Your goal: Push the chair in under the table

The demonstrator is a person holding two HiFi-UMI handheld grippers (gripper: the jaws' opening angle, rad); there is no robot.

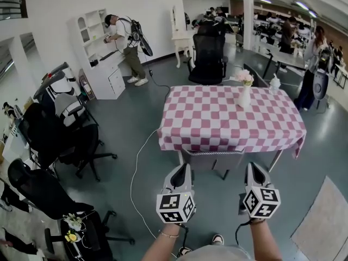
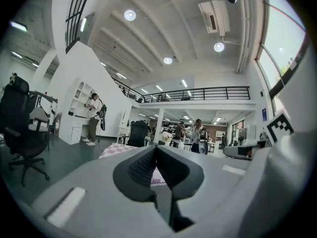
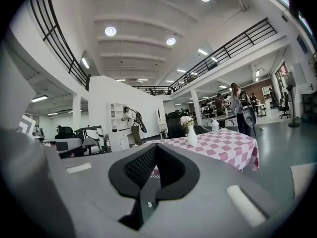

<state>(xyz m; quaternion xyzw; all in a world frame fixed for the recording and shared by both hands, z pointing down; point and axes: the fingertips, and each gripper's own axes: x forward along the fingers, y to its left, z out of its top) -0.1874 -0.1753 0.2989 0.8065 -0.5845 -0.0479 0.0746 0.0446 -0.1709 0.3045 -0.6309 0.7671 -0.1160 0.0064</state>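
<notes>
While both grippers are held side by side before the near edge of the worktop (image 1: 217, 110), the chair (image 1: 211, 157) is seen tucked under that edge. Its seat is hidden beneath the hanging checked cloth (image 1: 228, 143), and only the grey backrest and a leg are shown. The backrest stands upright, its long axis laid along the near edge and its rear turned toward the person. The fingers of the left gripper (image 1: 182, 168) are pressed together on nothing, as are those of the right gripper (image 1: 253, 167). Whether either touches the backrest cannot be told. A vase of flowers (image 1: 244, 94) is stood toward the far right corner.
</notes>
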